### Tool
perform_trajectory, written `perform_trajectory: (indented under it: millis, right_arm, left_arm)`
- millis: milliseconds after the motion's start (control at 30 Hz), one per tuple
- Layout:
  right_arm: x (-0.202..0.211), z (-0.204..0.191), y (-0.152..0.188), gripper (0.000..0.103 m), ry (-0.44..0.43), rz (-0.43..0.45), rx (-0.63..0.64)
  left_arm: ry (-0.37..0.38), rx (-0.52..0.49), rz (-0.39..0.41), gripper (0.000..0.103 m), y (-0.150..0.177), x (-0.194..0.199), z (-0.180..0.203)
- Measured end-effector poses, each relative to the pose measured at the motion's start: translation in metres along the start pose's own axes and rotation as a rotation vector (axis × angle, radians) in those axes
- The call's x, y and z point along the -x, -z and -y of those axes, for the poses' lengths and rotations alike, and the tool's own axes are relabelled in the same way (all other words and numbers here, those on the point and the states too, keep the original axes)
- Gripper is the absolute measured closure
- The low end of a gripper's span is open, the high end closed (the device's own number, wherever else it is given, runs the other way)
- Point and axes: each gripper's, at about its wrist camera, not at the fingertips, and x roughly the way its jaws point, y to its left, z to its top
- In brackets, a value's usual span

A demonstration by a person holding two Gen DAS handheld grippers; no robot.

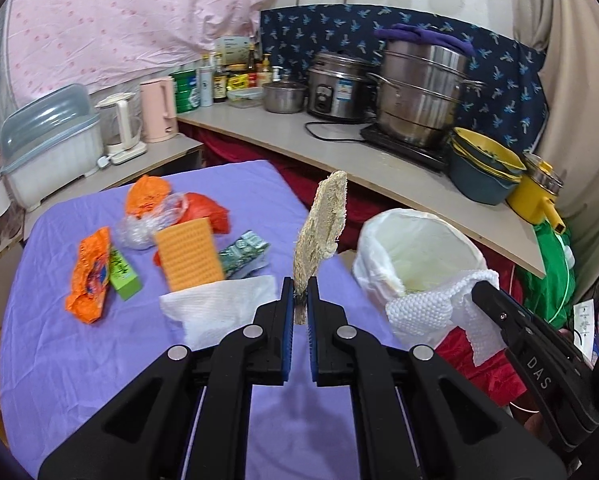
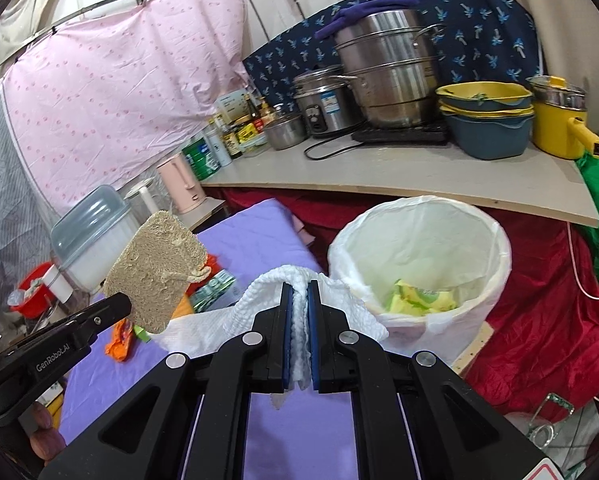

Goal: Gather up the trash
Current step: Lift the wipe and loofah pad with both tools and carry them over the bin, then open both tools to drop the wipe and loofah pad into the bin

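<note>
The left gripper (image 1: 300, 300) is angling downward beside the lined bin (image 2: 495, 236), jaws clamping a loofah pad (image 1: 323, 220) upright. The right gripper (image 2: 300, 300) is pinching a white paper towel (image 2: 339, 304) near the bin's rim. Only the right view is showing yellow wrappers (image 2: 419, 300) inside the bin.

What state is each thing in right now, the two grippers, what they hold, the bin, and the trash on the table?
left gripper: shut on the loofah pad
loofah pad: lifted, upright
right gripper: shut on the white paper towel
white paper towel: bunched, lifted beside the bin
bin: open, lined, yellow wrapper inside
orange sponge: on the table
orange wrapper: crumpled, on the table
</note>
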Motion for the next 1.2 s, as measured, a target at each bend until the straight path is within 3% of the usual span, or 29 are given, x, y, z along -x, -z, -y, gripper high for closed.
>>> perform_trajectory:
  millis: [600, 1200]
  right_arm:
    - [-0.019, 0.090, -0.043, 0.096, 0.141, 0.052, -0.069]
    - [-0.084, 0.139, -0.053, 0.096, 0.205, -0.023, -0.121]
  left_arm:
    - [0.084, -0.120, -0.063, 0.097, -0.023, -0.068, 0.097]
    - [0.105, -0.146, -0.167, 0.096, -0.031, -0.151, 0.132]
